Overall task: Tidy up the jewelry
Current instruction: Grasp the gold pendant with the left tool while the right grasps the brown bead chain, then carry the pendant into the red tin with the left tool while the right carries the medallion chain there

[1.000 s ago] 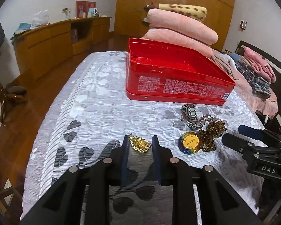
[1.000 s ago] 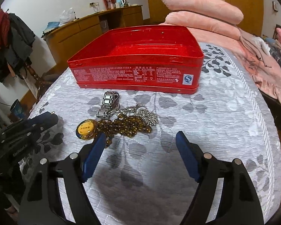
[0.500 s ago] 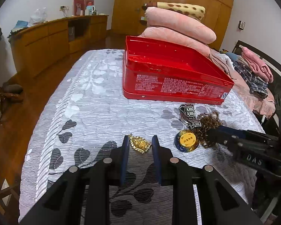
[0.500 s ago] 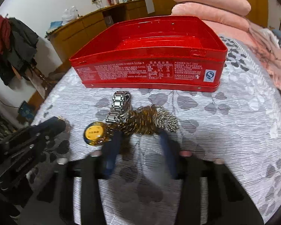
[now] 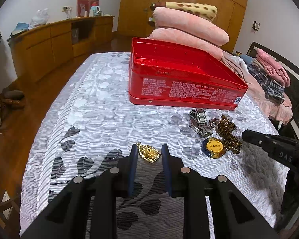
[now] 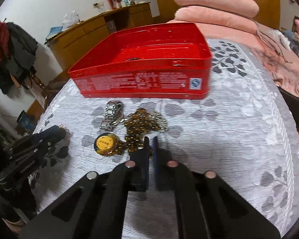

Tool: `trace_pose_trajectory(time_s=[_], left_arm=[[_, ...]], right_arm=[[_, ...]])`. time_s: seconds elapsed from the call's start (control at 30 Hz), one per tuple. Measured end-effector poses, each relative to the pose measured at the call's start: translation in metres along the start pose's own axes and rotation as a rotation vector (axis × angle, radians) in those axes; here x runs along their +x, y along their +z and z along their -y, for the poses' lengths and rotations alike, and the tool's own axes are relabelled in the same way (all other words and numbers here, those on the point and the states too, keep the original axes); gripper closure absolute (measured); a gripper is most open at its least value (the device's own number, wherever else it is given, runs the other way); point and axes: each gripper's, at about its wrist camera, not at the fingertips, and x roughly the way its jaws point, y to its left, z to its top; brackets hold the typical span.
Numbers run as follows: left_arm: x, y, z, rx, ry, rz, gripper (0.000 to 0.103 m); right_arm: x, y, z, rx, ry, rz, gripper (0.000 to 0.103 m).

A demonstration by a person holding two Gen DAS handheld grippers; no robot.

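On the bed [image 5: 93,107], under a white leaf-print cover, an open red tin [image 5: 181,79] sits at twelve o'clock in both wrist views, with nothing clearly seen inside. Near its front wall lies a steel watch [image 5: 200,122], and just beside that, at its three o'clock in the left view, a heap of amber beads [image 5: 228,131]. A round yellow medallion [image 5: 214,147] touches the beads at their seven o'clock. Well apart, at the medallion's nine o'clock, a gold pendant [image 5: 149,153] lies between the tips of the left gripper [image 5: 149,151], whose jaws stand narrowly apart on either side of it; whether they pinch it I cannot tell. The right gripper [image 6: 149,143] points down at the near edge of the beads, its jaws clenched almost together; whether any beads are caught I cannot tell. Pink quilts [image 5: 189,29] are stacked behind the tin.
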Motion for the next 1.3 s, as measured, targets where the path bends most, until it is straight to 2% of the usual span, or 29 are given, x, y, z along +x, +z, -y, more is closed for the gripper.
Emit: trace_pose_trajectory(time_s=[0.03,0.1,0.3,0.63,0.73,0.83,1.3], left_arm=[[0.000,-0.001,0.001,0.002,0.000,0.000,0.079],[0.000,0.000,0.001,0.004,-0.002,-0.001,0.079],[0.003,0.000,0.002,0.003,-0.010,-0.007,0.079],[0.004,0.006,0.003,0.006,-0.017,-0.003,0.079],[0.003,0.007,0.004,0.007,-0.015,-0.002,0.079],[0.003,0.008,0.005,0.012,-0.010,0.001,0.079],[-0.013,0.017,0.020,0.042,-0.022,0.053,0.079]], right_arm=[[0.000,0.000,0.001,0.013,-0.002,-0.001,0.094],[0.002,0.001,0.001,0.032,0.023,-0.001,0.083],[0.013,0.006,-0.012,0.036,0.051,-0.016,0.071],[0.033,0.012,-0.018,0.040,0.012,-0.032,0.070],[0.032,0.010,-0.022,0.008,-0.003,-0.024,0.081],[0.028,0.008,-0.019,0.013,0.019,-0.026,0.083],[-0.023,0.009,-0.018,-0.011,0.042,0.065,0.084]])
